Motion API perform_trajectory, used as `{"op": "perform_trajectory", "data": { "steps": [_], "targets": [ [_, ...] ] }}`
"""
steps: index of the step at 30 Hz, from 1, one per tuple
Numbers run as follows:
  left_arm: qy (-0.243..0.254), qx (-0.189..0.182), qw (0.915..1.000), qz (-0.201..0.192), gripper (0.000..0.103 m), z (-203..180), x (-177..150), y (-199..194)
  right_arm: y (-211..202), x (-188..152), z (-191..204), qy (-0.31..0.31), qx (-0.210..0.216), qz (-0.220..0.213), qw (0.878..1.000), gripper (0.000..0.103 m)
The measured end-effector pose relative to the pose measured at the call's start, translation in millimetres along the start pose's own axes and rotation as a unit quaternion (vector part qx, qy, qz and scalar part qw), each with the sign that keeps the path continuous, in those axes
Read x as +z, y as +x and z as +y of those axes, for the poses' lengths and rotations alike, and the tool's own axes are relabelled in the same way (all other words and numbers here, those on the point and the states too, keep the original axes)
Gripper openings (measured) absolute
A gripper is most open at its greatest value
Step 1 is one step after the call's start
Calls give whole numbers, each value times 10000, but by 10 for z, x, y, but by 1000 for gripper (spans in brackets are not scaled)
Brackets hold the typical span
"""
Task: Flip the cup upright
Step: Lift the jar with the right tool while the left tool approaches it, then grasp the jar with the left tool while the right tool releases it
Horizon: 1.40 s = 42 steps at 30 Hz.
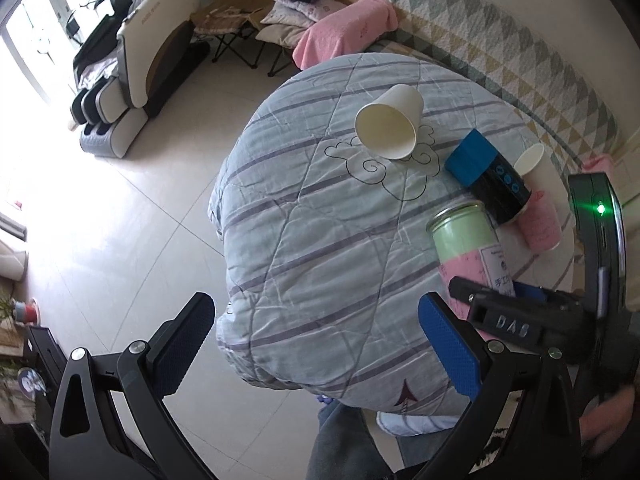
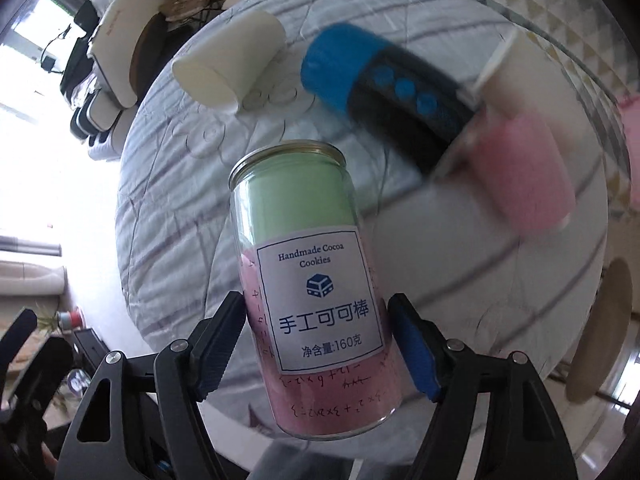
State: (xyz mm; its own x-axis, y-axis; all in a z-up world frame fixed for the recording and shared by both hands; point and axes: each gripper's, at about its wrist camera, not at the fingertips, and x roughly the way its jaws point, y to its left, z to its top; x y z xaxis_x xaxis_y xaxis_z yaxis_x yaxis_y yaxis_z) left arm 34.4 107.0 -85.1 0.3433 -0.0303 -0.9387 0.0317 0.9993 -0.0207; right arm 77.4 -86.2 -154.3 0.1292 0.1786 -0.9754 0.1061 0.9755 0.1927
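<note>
clear jar gripped, paper cup on its side

right gripper clamps its ribbed pads on a clear cylindrical jar with a white label. left gripper hangs spread wide, empty, over the quilted striped table cover. white paper cup lies tipped on the fabric — mouth facing outward — near a glossy blue-capped black canister and a pink-banded cup.

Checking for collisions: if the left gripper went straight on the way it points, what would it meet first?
Probably the striped quilt on the table: the open left gripper has nothing between its fingers, and the tipped white paper cup lies farther on, though depth is unclear.
</note>
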Motion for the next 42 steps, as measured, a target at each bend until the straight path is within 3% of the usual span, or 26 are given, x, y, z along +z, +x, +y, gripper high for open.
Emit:
{"op": "perform_trajectory", "data": {
  "steps": [6,9,18,20,23,30,35,39,41,42],
  "targets": [
    [30,64,10000,6,103,65,-113,-16,126,-163,94,163,-140,-250,9995,75],
    [-48,-9,10000,-13,103,74,-140,-46,146,-177,132,83,-140,-153,9998,76],
    [-189,-252,9994,-130,103,-180,-99,-91,-468,-255,94,-538,-192,-757,9955,79],
    [-265,-291,9991,-124,103,-274,-69,-81,-630,-233,58,-734,-431,-1017,9912,79],
    [-356,-387,9986,-112,103,-429,-15,-37,-857,-189,-81,-927,-813,-1303,9838,79],
    [-565,-567,9967,134,103,-908,101,222,-1092,-41,-549,-952,-1116,-1513,9776,79],
    [-500,-471,9971,317,103,-1225,158,446,-1124,42,-918,-999,-1303,-1515,9747,79],
    [-432,-139,9979,453,102,-1347,200,645,-1065,75,-1050,-1118,-1339,-1440,9741,79],
    [-414,-131,9980,467,99,-1377,217,746,-1013,100,-1110,-1171,-1350,-1366,9744,79],
    [-409,-138,9977,517,91,-1387,220,799,-977,104,-1141,-1201,-1360,-1330,9744,79]
  ]
}}
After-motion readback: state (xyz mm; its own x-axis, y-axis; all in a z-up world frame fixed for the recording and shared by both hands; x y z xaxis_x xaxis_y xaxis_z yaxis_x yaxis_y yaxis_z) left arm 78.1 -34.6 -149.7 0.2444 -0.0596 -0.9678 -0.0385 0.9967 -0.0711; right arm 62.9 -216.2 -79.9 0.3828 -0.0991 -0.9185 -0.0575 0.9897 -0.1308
